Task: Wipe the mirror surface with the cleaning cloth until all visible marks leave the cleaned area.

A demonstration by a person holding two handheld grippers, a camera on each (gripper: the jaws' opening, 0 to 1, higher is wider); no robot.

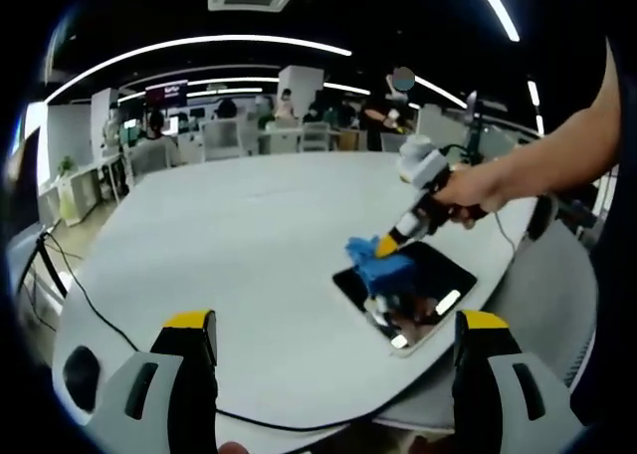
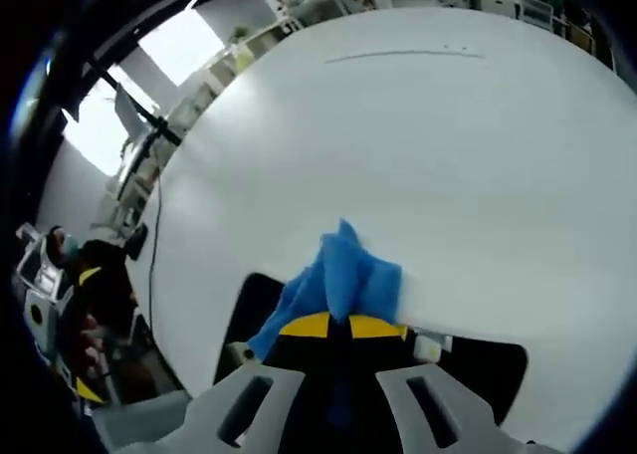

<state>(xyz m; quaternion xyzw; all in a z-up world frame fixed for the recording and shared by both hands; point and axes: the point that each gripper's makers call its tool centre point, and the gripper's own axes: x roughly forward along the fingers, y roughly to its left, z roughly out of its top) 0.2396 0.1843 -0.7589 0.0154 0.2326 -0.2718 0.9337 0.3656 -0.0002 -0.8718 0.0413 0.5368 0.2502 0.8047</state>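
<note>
On the white table (image 1: 229, 235) lies one mirror (image 1: 423, 295), and on that mirror rests one blue cleaning cloth (image 1: 380, 264). Two grippers are at the table: the left gripper (image 1: 336, 337) near its edge and the right gripper (image 1: 383, 245) over the mirror. One black cable (image 1: 90, 300) trails off the table's edge.

Readable text: none.
Screen (image 1: 166, 93): far off across the room, glowing reddish with light marks, but too small and blurred to make out any words.
</note>
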